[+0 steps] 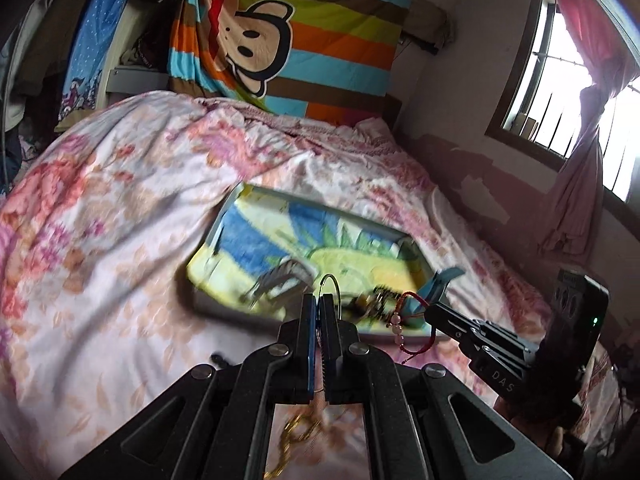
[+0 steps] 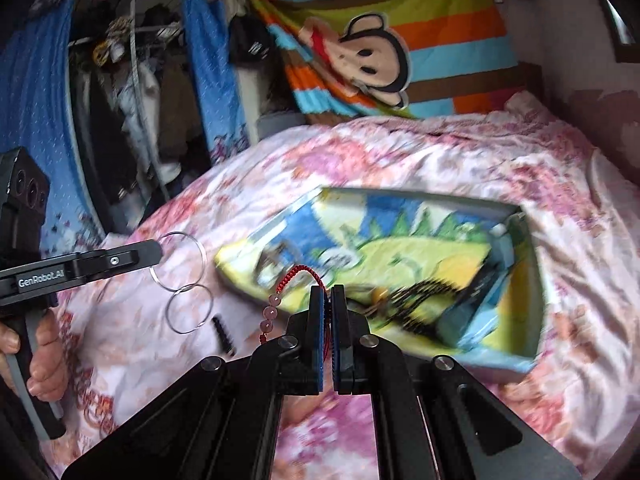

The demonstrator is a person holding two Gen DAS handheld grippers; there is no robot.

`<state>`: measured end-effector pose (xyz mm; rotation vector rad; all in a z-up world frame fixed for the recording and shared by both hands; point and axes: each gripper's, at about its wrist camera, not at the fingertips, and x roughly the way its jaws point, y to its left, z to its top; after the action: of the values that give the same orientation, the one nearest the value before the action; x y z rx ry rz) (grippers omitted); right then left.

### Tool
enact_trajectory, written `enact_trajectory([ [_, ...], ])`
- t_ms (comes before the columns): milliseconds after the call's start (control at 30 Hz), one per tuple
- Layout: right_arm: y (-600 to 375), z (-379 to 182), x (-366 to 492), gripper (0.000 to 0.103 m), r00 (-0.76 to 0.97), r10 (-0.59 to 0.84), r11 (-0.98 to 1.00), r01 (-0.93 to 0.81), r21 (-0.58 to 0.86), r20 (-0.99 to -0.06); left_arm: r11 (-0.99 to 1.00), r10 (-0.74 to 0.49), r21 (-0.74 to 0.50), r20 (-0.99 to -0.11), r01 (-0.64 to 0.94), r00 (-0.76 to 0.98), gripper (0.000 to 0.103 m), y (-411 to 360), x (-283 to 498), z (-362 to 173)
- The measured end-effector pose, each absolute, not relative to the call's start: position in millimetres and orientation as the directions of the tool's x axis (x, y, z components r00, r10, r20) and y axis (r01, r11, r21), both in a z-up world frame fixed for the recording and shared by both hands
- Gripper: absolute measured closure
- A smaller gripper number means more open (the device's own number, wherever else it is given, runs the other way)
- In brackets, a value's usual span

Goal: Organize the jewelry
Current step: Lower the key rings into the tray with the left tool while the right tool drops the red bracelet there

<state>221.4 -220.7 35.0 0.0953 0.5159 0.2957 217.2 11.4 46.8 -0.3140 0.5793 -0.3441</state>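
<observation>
My left gripper [image 1: 319, 300] is shut on thin silver hoops [image 1: 330, 285], which stick up past its tips. From the right wrist view the left gripper [image 2: 158, 250] is at the left, and the linked silver hoops [image 2: 181, 258] hang from it above the bed. My right gripper [image 2: 327, 292] is shut on a red cord bracelet [image 2: 298, 271] with pink beads, which dangles to its left. That right gripper [image 1: 430, 313] and the red cord bracelet [image 1: 400, 316] also show at the right in the left wrist view. Both grippers are above the near edge of a white tray [image 1: 320, 205] lined with a dinosaur towel.
The tray [image 2: 420, 194] lies on a pink floral bedspread [image 1: 120, 220] and holds a black toothed clip [image 2: 420, 300], a blue box [image 2: 480, 312] and blurred metal pieces. A gold chain [image 1: 296, 432] and a small black clip [image 2: 224, 336] lie on the bedspread. A hand [image 2: 44, 344] grips the left handle.
</observation>
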Motion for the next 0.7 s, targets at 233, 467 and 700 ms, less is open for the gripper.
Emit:
enact_trajectory([
  [233, -298.2, 41.4, 244.2, 0.100, 0.899, 0.164, 0.959, -0.050, 0.278, -0.405, 0.879, -0.432, -0.406, -0.458, 0.249, 0.777, 0.100, -38.5, 269.2, 57.5],
  [467, -320.7, 6.5, 266.7, 0.100, 0.887, 0.138, 0.946, 0.013, 0.323, -0.440, 0.882, -0.442, -0.403, -0.526, 0.245, 0.727, 0.100, -90.4, 306.8, 19.6],
  [700, -304.2, -10.7, 276.8, 0.100, 0.866, 0.126, 0.972, -0.009, 0.236, -0.484, 0.891, -0.431, -0.399, -0.590, 0.217, 0.683, 0.100, -108.4, 321.5, -12.6],
])
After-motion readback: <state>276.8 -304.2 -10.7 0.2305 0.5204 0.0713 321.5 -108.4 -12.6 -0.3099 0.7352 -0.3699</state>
